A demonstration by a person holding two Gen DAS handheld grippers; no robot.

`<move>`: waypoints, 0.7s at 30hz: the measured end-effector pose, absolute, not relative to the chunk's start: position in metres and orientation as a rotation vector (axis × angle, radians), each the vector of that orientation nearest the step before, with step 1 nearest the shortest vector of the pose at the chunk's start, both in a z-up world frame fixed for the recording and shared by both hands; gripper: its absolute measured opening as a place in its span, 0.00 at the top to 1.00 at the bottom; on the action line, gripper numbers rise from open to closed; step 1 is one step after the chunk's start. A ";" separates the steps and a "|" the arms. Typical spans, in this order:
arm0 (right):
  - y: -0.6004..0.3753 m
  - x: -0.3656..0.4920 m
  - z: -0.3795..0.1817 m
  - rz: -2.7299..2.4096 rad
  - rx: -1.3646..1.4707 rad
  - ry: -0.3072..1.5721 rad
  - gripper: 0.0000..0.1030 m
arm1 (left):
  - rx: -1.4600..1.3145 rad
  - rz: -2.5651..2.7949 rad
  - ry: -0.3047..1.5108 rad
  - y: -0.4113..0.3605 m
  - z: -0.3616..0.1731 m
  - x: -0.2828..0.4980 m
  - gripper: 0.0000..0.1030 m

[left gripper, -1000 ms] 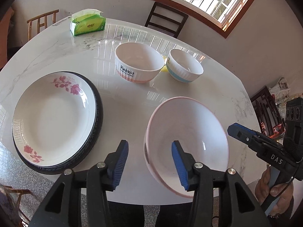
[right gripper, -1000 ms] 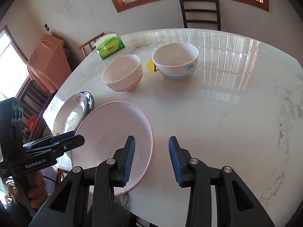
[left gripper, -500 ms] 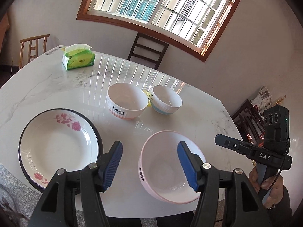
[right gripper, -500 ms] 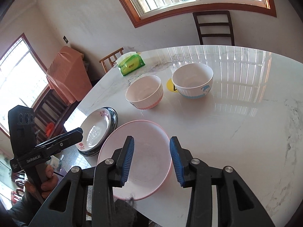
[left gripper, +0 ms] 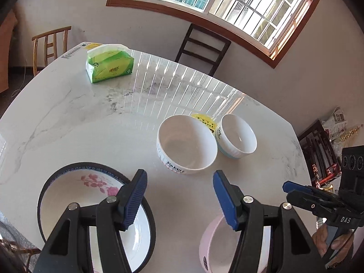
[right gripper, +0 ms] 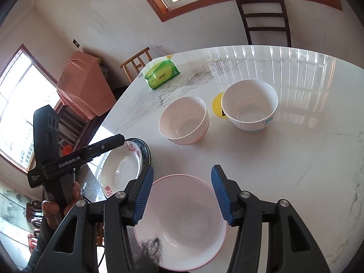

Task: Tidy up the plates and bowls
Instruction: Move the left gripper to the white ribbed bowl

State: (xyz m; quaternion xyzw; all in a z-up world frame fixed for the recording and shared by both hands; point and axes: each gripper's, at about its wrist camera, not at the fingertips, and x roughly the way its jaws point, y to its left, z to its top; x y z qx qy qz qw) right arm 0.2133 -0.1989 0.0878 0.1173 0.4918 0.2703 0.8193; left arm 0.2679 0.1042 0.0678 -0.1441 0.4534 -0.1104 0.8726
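Though perhaps untouched, pink bowl (right gripper: 182, 223) beneath right gripper (right gripper: 180, 195).

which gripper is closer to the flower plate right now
Left. The left gripper hovers open with one finger over the flower plate; the right gripper sits above the pink bowl, beside the plate.

My view: white marble table (left gripper: 79, 122), dishes and tissues on it.
Beside the Rabbit bowl (left gripper: 186, 144) I see a blue-banded bowl (left gripper: 237, 136); nearer me, a pink bowl (right gripper: 182, 223) and stacked floral plates (left gripper: 91, 204); far beyond, a green tissue pack (left gripper: 109, 64).
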 end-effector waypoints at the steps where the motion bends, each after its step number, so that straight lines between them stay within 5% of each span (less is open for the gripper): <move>1: -0.196 0.220 0.085 0.577 0.261 1.068 0.50 | -0.286 -0.218 0.952 0.104 0.067 0.275 0.40; 9: -0.168 0.276 0.054 0.492 0.305 1.198 0.51 | -0.200 -0.207 1.059 0.100 0.037 0.330 0.40; 13: -0.162 0.297 0.042 0.461 0.352 1.248 0.65 | -0.229 -0.262 1.122 0.099 0.023 0.349 0.40; 21: -0.148 0.318 0.027 0.406 0.320 1.282 0.66 | -0.158 -0.254 1.130 0.090 0.017 0.367 0.40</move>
